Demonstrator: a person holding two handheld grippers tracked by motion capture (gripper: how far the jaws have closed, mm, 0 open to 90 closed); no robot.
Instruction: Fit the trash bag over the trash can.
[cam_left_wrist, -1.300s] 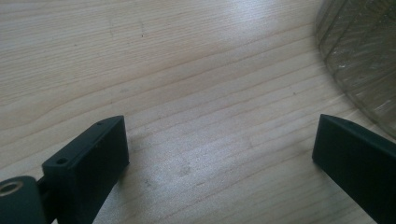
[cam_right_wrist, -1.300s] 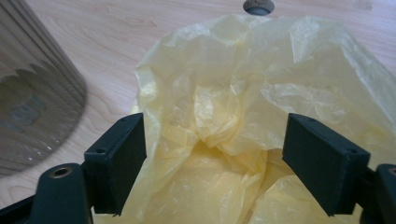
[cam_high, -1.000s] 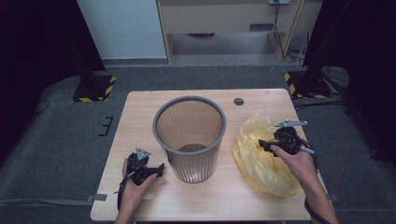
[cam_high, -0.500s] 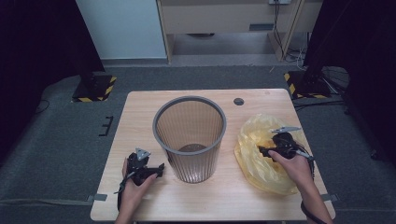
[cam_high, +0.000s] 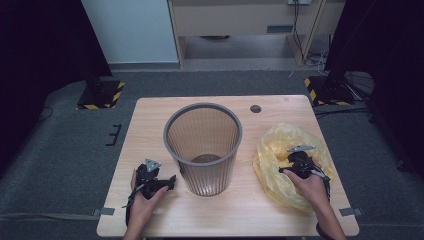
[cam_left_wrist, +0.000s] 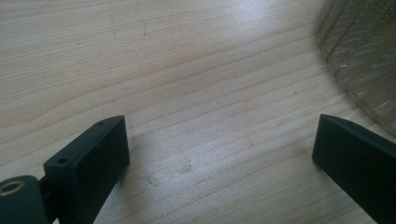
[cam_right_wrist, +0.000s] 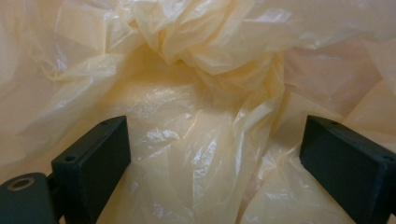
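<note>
On wood table (cam_high: 250, 210), R gripper (cam_high: 292, 169) jaws just opened wide over yellow bag (cam_high: 272, 155).

A light wooden table (cam_high: 150, 120) bears a grey wastebasket (cam_high: 203, 148) and a crumpled yellow bag (cam_high: 275, 160).

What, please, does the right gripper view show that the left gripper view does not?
The right gripper view shows the crumpled yellow bag behind and between the open jaws of the right gripper; those jaws have just been opening, and the plastic lies between them without being pinched. The left gripper view shows the bare wooden table and, at the upper right, part of the ribbed wall of the bin, with nothing between the jaws of the left gripper. Both views share two black jaws standing wide apart at the bottom.
</note>
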